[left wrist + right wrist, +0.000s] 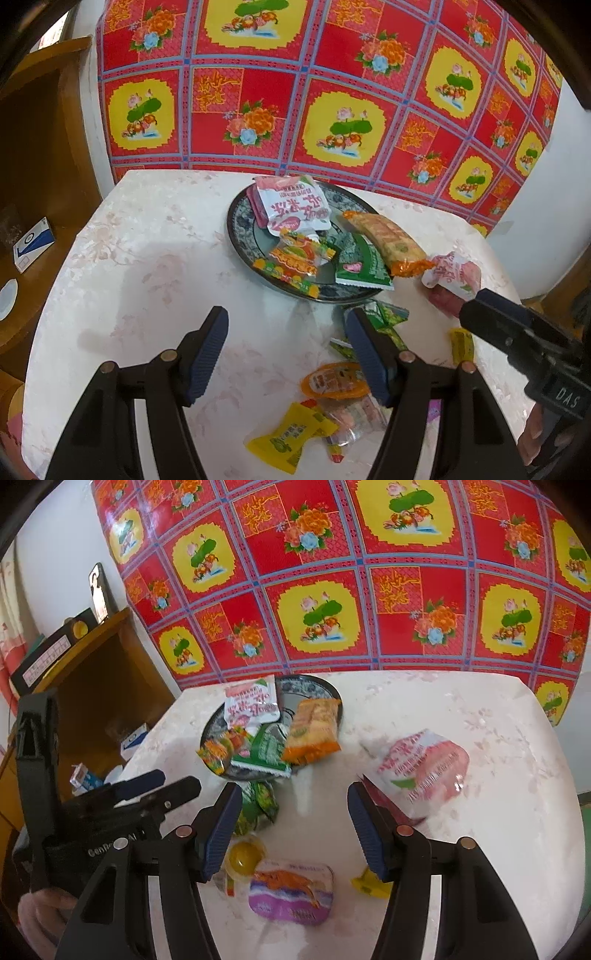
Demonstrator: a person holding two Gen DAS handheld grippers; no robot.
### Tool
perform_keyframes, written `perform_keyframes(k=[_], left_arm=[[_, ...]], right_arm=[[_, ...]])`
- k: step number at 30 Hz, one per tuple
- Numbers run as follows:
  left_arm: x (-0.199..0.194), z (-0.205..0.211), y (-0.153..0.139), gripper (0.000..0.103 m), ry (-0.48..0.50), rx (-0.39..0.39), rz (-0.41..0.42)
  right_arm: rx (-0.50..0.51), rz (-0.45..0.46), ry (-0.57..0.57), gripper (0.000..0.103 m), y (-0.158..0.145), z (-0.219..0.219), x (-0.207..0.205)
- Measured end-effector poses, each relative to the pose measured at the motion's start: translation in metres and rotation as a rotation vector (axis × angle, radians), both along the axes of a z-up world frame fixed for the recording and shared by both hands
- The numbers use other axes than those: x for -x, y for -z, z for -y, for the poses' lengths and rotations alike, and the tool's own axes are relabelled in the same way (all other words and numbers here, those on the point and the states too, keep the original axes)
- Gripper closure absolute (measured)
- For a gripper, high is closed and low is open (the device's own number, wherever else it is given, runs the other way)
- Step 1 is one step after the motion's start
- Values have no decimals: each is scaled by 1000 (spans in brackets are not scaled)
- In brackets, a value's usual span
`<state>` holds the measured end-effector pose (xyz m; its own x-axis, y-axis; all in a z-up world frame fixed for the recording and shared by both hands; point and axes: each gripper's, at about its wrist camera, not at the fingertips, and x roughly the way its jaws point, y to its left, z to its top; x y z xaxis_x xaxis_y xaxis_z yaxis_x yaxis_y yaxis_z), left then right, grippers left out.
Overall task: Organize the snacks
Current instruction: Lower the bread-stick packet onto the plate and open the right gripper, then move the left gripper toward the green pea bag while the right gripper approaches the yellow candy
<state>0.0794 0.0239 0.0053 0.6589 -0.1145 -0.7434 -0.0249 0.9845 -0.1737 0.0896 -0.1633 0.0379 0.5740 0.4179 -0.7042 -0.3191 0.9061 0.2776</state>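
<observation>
left wrist view: the left gripper (286,350) hangs with jaws apart and nothing between them, over the pale marbled table (147,258). a dark patterned round plate (240,236) holds a white-and-pink packet (295,205), a green sachet (364,266) and a long orange wrapper (388,238).

right wrist view: the right gripper (295,827) is likewise spread and empty; a pink-and-white pouch (424,768) lies on the table beside its right finger, and a purple-lidded tub (290,893) lies below.

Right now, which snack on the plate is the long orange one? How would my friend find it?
Find the dark patterned plate at the table's far edge. On its right side lies the long orange packet, its near end overhanging the rim. The green packet beside it is shorter and flat.
</observation>
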Motion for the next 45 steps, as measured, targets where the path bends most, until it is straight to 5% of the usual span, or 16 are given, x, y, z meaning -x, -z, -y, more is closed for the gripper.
perform_keyframes(k=[18, 45], left_arm=[[0, 31, 6, 32, 115, 56, -32], [-15, 62, 26, 38, 164, -20, -61]], right_arm=[[17, -34, 32, 42, 9, 26, 16], [73, -75, 78, 42, 29, 43, 20]])
